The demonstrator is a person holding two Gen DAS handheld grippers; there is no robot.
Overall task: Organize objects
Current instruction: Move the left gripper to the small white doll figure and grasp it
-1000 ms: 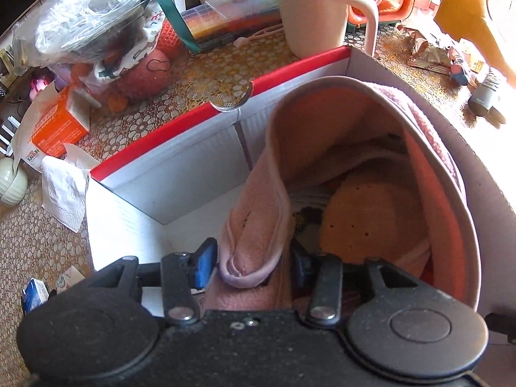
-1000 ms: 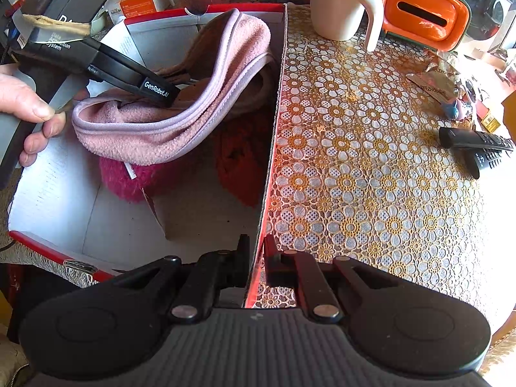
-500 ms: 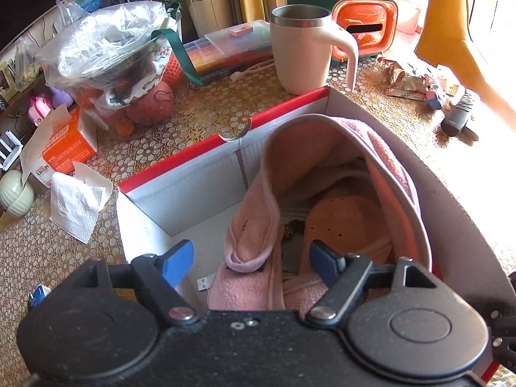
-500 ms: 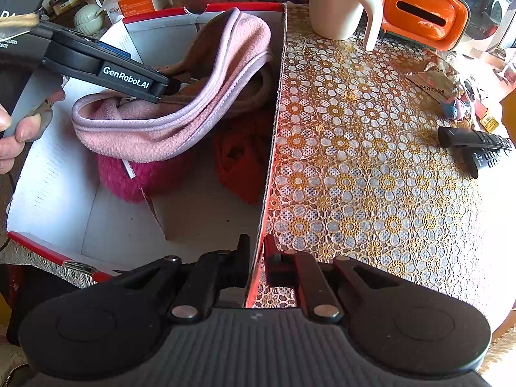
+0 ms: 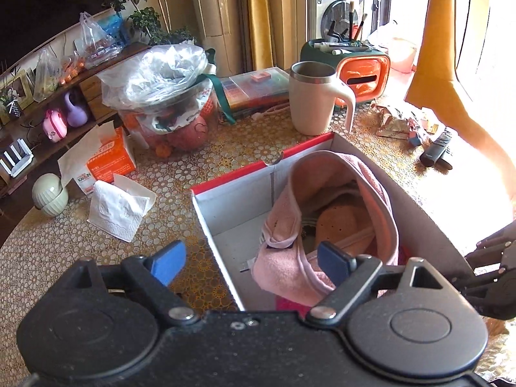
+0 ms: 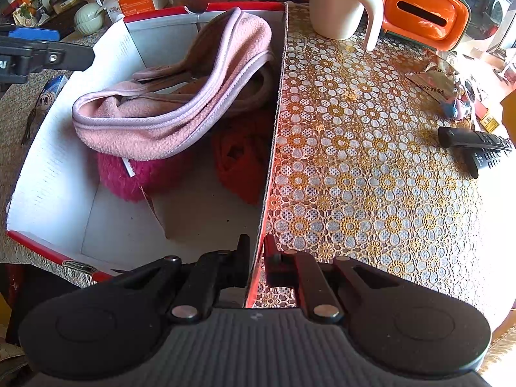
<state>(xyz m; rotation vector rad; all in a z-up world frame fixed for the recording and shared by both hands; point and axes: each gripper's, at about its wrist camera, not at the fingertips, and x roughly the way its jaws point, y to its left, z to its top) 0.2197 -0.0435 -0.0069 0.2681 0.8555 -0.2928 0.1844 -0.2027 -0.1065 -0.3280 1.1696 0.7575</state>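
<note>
White box (image 6: pixel 48 174) with red rim, its right wall pinched by the closed right gripper (image 6: pixel 256 251); inside, pink fleece hat (image 6: pixel 167 113) over a magenta item (image 6: pixel 129 177), partly hidden; left gripper (image 5: pixel 248 258) above, jaws opening, empty.

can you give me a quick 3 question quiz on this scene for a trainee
1. True or false: the right gripper is clamped on the box wall.
2. What lies on top in the box? A) pink fleece hat B) remote C) mug
3. Fill in: the left gripper holds ____ between its opening jaws.

Key: 1 true; 2 A; 3 nothing
</note>
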